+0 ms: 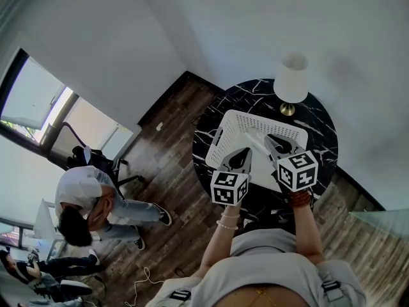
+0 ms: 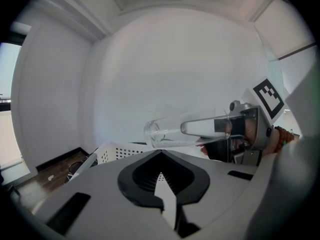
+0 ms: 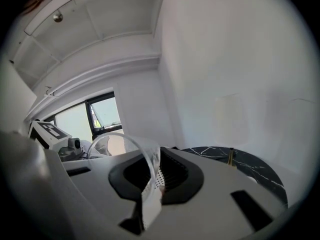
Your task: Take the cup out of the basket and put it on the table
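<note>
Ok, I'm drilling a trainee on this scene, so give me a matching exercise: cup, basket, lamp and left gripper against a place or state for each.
Things:
1. cup
2. basket
3. lamp
4. left gripper

Places or states:
A. at the table edge nearest the wall
B. jaws shut, nothing between them
C. clear, on its side, wall clamped in the right gripper
D. white, on the table below both grippers

Pairs: 1-C; 2-D; 3-A; 4-B
</note>
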### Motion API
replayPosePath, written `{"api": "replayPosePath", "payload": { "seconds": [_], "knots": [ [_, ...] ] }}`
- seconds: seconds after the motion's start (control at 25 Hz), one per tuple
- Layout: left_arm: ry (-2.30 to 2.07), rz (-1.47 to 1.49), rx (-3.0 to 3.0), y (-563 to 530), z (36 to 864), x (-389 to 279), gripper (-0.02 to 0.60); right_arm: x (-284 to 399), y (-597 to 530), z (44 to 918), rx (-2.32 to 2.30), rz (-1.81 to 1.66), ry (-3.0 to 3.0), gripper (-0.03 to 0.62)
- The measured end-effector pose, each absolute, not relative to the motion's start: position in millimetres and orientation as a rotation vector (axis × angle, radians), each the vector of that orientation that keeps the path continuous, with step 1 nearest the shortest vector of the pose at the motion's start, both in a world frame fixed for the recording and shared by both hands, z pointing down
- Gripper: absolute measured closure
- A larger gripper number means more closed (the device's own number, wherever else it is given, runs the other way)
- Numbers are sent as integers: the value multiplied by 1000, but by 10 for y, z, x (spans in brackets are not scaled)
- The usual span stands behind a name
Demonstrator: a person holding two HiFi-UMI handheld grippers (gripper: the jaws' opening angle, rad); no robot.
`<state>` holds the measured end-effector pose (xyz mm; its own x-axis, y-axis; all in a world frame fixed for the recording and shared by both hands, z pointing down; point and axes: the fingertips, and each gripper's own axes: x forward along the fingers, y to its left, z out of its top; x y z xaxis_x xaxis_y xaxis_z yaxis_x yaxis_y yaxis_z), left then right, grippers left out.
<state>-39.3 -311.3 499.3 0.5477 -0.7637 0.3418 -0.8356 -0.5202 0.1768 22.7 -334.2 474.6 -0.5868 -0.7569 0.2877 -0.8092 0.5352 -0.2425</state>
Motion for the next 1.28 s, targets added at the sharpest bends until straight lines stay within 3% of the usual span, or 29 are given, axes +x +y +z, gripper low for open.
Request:
{"api": "replayPosePath", "payload": {
  "seconds": [1.28],
  "knots": [
    [-1322, 313, 2463, -3146, 4997, -399, 575, 203, -3332, 4789, 1302, 523, -2603, 565]
  ]
}}
